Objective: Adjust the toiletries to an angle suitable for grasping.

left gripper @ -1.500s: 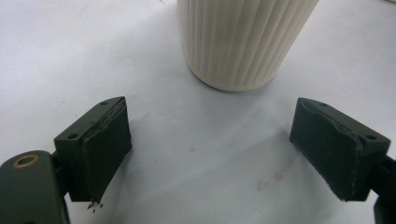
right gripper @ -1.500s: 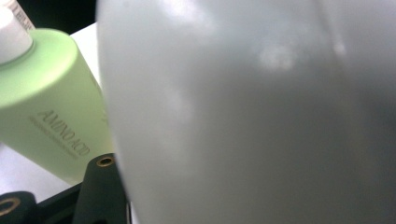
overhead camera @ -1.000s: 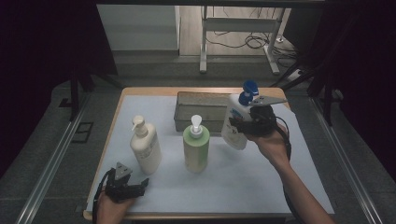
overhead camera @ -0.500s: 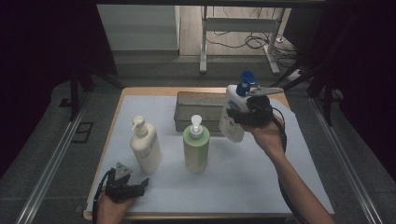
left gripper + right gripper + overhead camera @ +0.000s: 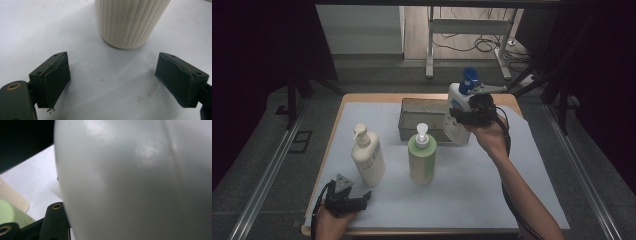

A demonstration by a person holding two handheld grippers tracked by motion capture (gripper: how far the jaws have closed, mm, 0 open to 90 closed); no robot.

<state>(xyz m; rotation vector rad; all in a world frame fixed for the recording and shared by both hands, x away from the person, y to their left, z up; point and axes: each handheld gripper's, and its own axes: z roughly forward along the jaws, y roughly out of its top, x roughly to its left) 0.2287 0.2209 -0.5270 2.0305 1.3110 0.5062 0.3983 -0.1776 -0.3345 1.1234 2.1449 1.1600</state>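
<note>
Desk: wooden-edged desk under a white paper sheet; all items stand on or above the sheet.
Tin: grey rectangular metal tin, open top, at the far middle of the sheet.
White bottle: white plastic pump bottle with a blue pump head, held upright and raised at the tin's right end; its base overlaps the tin's right front corner in the high view, and whether it touches the tin cannot be told. In the right gripper view its pale body sits right up against the camera.
Cream bottle: cream ribbed pump bottle, upright on the left half of the sheet; its ribbed base shows just ahead of the left gripper.
Green bottle: pale green pump bottle with a white pump, upright, mid-sheet, in front of the tin and apart from the cream bottle.
Right gripper: black right gripper, pinching the white bottle around its body; hand behind it.
Left gripper: black left gripper, jaws spread wide with nothing between them, low over the sheet at its near left corner.
</note>
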